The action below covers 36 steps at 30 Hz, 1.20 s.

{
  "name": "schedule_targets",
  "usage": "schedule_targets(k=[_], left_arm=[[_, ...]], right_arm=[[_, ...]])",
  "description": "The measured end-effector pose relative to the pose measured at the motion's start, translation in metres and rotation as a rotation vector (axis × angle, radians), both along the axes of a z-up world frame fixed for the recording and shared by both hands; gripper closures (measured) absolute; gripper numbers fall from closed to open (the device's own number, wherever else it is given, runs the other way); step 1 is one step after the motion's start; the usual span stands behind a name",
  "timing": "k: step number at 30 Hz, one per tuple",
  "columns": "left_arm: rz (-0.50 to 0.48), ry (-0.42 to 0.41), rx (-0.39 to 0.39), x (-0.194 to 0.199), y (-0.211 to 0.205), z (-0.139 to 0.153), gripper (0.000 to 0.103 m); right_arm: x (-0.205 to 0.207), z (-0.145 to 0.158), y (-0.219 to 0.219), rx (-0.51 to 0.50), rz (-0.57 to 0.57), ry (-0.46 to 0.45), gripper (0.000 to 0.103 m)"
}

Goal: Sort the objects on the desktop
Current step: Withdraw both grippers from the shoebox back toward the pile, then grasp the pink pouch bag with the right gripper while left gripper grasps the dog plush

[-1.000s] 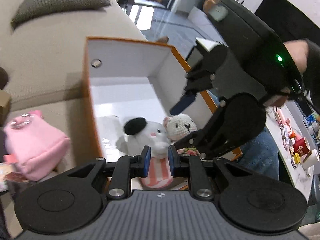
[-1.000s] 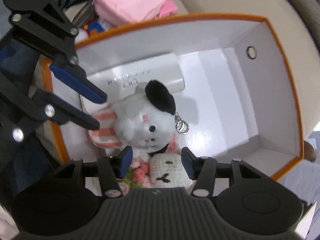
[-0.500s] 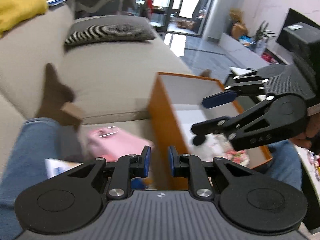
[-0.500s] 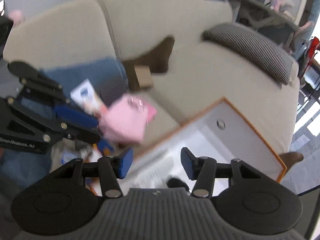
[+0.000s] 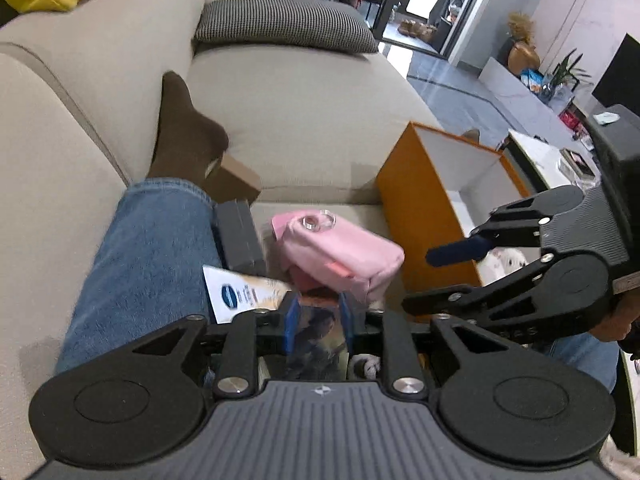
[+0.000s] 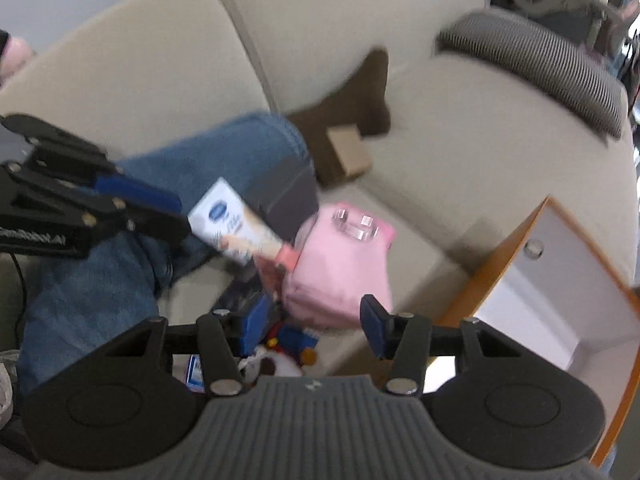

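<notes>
- The left gripper [image 5: 318, 322] hangs over the clutter on the sofa [image 5: 304, 108] seat; its jaws are opening, and a dark printed card [image 5: 318, 344] shows between the 2 blue pads, though whether the pads press on it I cannot tell.
- The right gripper [image 6: 312, 326] is unclenched and its jaws are closing, with nothing gripped; the lower edge of the pink pouch [image 6: 340, 268] lies between and beyond its fingertips, apart from the pads.
- The pink pouch rests on the sofa seat near its front edge, just beside the orange outer wall of the box [image 5: 424, 216], with a clear ring on its top.
- The box stands open on the seat at the right end, white inside; a white plush toy [image 5: 504, 260] shows in it behind the right gripper's arm.
- A white tube [image 6: 236, 228] with a blue oval logo lies against the person's denim-clad leg [image 5: 148, 264], touching the pouch's left side.
- A dark grey block [image 5: 240, 240] sits between the leg and the pouch.
- A small brown cardboard box [image 5: 234, 180] lies by the brown sock [image 5: 184, 140] at the seat's back edge.
- A striped grey cushion [image 5: 280, 20] lies on the far end of the seat.
</notes>
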<state>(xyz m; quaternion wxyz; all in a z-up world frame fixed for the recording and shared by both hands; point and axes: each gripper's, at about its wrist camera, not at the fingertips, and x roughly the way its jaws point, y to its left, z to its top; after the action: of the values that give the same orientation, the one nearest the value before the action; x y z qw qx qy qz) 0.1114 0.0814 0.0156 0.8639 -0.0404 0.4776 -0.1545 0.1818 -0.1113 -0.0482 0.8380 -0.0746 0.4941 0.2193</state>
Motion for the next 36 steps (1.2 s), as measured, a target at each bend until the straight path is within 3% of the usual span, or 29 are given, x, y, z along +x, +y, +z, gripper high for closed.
schedule_targets(k=[5, 8, 14, 23, 28, 36], left_arm=[[-0.030, 0.022, 0.053, -0.004, -0.004, -0.024, 0.072], [-0.043, 0.026, 0.033, -0.002, -0.003, -0.030, 0.072], [0.001, 0.065, -0.067, 0.024, -0.001, -0.030, 0.066], [0.103, 0.079, -0.011, 0.042, 0.012, -0.025, 0.066], [0.114, 0.077, -0.009, 0.044, 0.022, -0.026, 0.066], [0.096, 0.077, -0.024, 0.050, 0.024, -0.030, 0.066]], right_arm=[[-0.002, -0.028, 0.014, -0.026, 0.016, 0.085, 0.055], [0.001, -0.036, 0.020, -0.067, 0.039, 0.091, 0.055], [0.011, -0.025, 0.010, -0.113, 0.059, 0.101, 0.055], [0.043, -0.008, 0.025, -0.118, 0.110, 0.074, 0.054], [0.062, -0.028, 0.050, -0.173, 0.154, 0.109, 0.054], [0.080, -0.063, 0.055, -0.238, 0.127, 0.172, 0.049]])
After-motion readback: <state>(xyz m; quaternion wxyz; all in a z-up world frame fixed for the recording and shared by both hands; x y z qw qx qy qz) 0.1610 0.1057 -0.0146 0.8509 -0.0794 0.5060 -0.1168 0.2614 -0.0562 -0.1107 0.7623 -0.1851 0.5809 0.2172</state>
